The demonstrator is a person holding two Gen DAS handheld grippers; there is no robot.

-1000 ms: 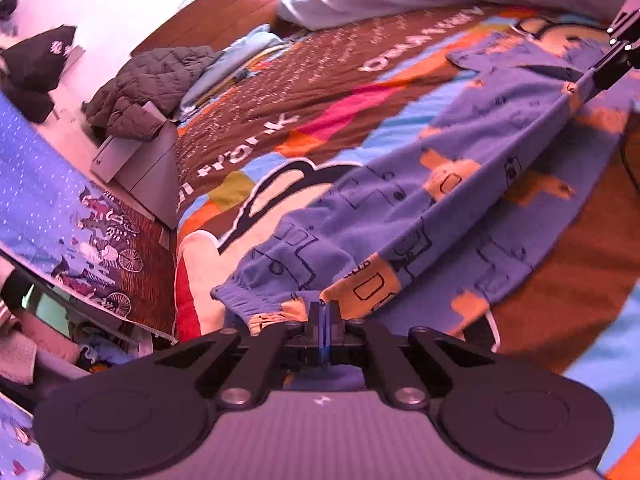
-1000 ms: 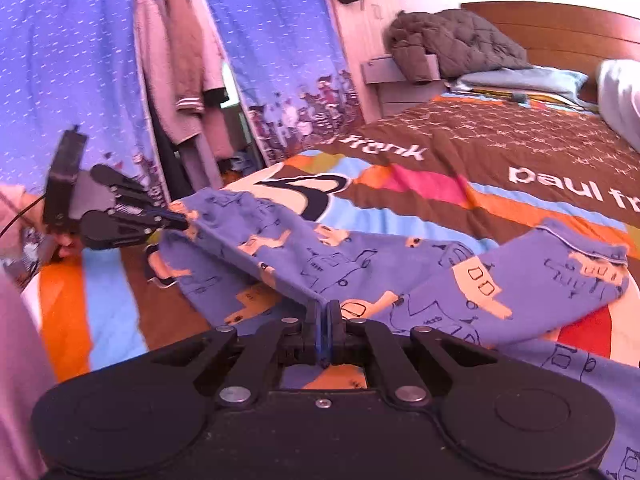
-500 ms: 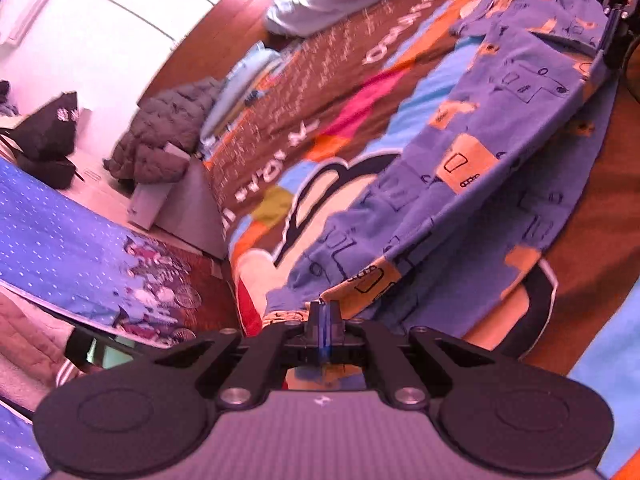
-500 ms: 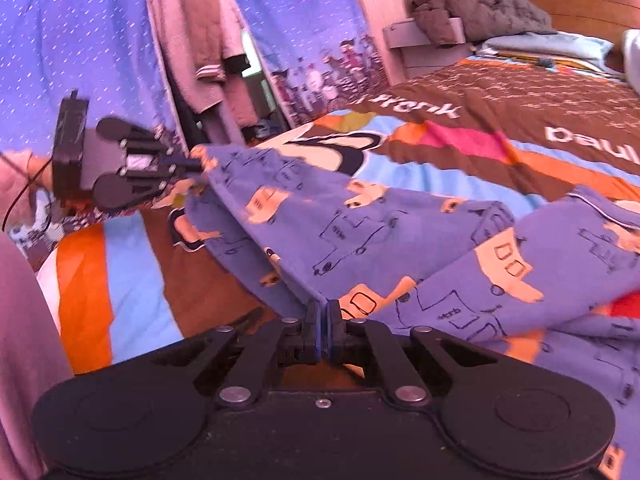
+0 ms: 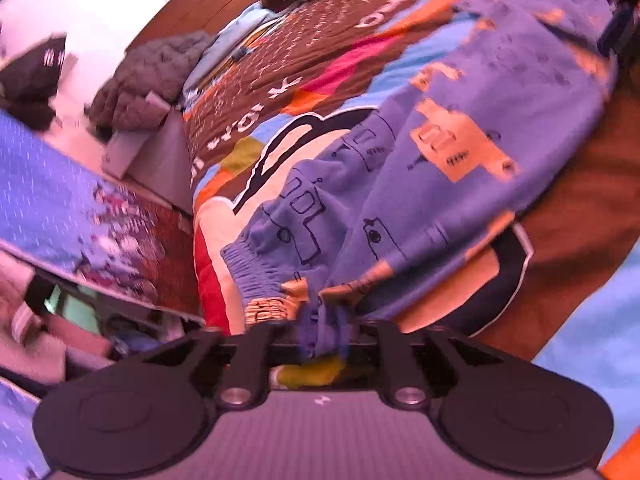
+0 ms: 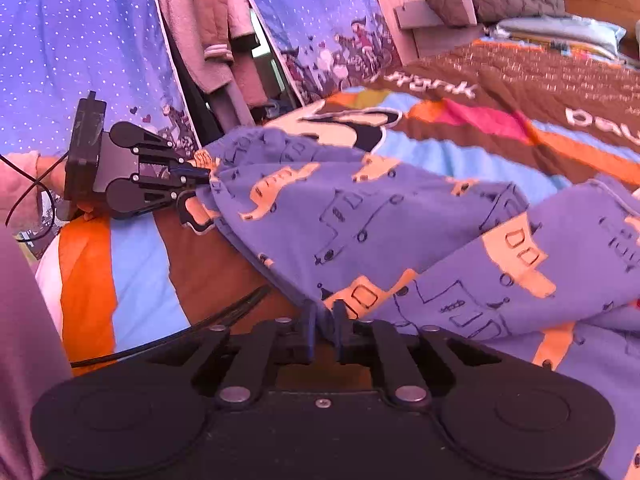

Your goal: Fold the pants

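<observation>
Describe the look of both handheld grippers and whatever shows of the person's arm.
Both the left gripper and the right gripper are matte black, with paired round discs, silver pivot bolts and blue finger pads. A thin black cable trails below. The person's sleeve is pink.

Left view motion-blurred; pants (image 5: 460, 152) bunched fabric hides left tool (image 5: 322, 332) tips.

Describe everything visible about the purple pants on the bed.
The purple printed fabric pants are soft cloth with orange vehicle shapes and dark outline drawings, and a ribbed gathered cuff. They lie spread and creased on the multicoloured striped bedspread, one leg lapped over the other. The left tool meets them at the cuff end, the right tool at a near edge, its fingers slightly parted.
</observation>
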